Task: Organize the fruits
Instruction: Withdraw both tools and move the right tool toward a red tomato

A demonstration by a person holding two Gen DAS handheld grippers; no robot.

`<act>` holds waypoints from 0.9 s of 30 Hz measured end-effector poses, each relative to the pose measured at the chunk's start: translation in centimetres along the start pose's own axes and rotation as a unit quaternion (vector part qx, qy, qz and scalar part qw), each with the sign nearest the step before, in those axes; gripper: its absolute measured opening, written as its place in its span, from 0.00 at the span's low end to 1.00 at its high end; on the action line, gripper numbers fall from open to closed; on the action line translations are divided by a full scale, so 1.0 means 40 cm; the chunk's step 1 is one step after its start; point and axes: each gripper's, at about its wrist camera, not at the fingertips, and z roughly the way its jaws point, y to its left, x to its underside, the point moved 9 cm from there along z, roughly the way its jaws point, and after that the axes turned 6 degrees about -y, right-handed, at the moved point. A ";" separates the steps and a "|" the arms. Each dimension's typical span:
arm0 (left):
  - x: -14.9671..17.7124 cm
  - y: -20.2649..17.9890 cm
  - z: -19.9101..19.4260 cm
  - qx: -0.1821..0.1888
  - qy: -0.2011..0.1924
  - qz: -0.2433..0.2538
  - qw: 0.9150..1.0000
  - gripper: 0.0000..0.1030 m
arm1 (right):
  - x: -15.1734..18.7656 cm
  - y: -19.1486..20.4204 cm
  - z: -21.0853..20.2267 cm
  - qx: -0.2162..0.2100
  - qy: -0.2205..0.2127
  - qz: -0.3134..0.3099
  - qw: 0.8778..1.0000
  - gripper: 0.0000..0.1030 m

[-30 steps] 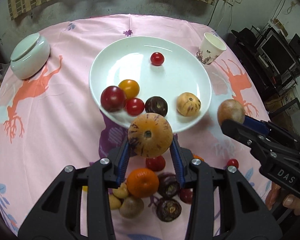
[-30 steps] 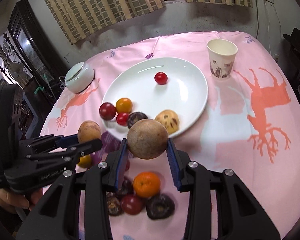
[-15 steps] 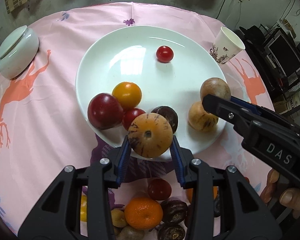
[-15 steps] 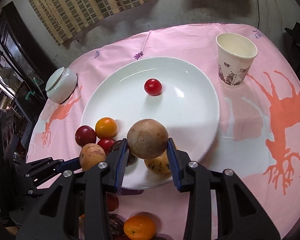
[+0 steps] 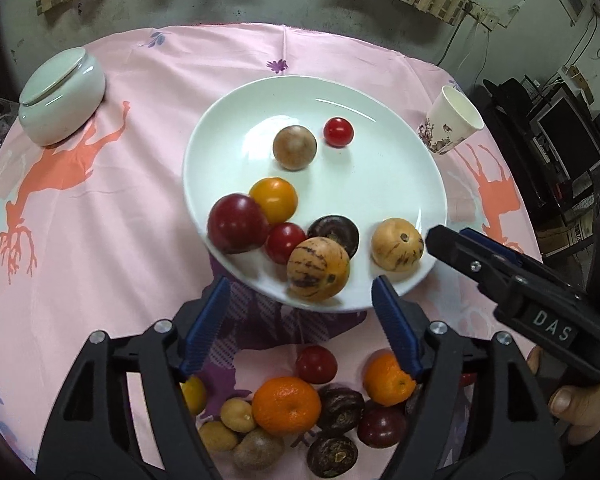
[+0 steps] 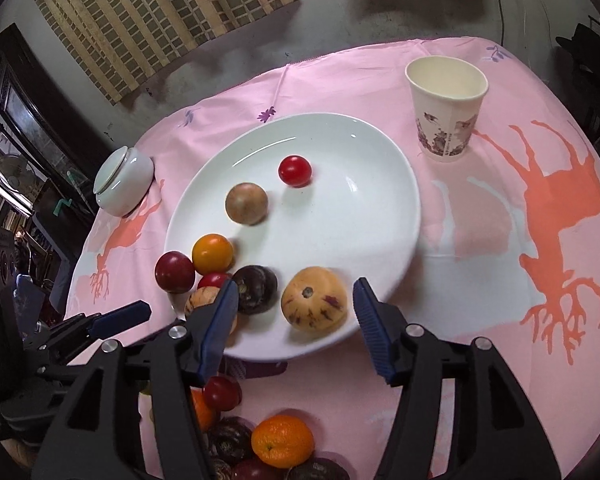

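Note:
A white plate [image 5: 380, 92] [image 6: 360, 220] holds several fruits. My left gripper [image 5: 300, 286] hangs over its near rim, jaws opening. Between and below them an orange striped melon [image 5: 318, 268] lies on the plate, blurred, with neither pad touching it. My right gripper [image 6: 295, 284] is over the near rim too, jaws opening, with nothing pressed between them. A brown round fruit [image 6: 247, 204] [image 5: 295, 148] lies free mid-plate beside a red cherry tomato [image 6: 295, 171]. A pale striped melon [image 6: 314, 300] rests below the right jaws. A pile of fruit [image 5: 286, 404] lies under both grippers.
A paper cup [image 6: 446, 108] [image 5: 452, 120] stands right of the plate and a lidded white jar [image 5: 60, 96] [image 6: 122, 186] at its left, both on the pink tablecloth. A hand [image 5: 576, 404] holds the right gripper's handle. Dark electronics stand beyond the table's right edge.
Both grippers have opened and let go. The striped melon dropped onto the plate's near rim. The brown fruit left the right jaws and rolled to the plate's middle.

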 end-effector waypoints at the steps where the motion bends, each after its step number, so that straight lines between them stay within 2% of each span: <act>1: 0.009 0.011 -0.012 -0.001 -0.002 -0.007 1.000 0.75 | 0.007 -0.008 -0.016 -0.001 -0.003 0.005 1.000 0.60; 6: 0.095 0.059 -0.051 -0.006 0.020 -0.032 0.999 0.76 | 0.071 -0.058 -0.089 0.006 -0.001 0.027 1.000 0.63; 16: 0.277 0.134 -0.110 -0.030 0.058 -0.052 0.997 0.77 | 0.243 -0.111 -0.191 0.028 0.033 0.026 0.999 0.64; 27: 0.365 0.135 -0.138 -0.042 0.076 -0.033 0.996 0.77 | 0.360 -0.093 -0.214 0.019 0.068 0.039 0.997 0.65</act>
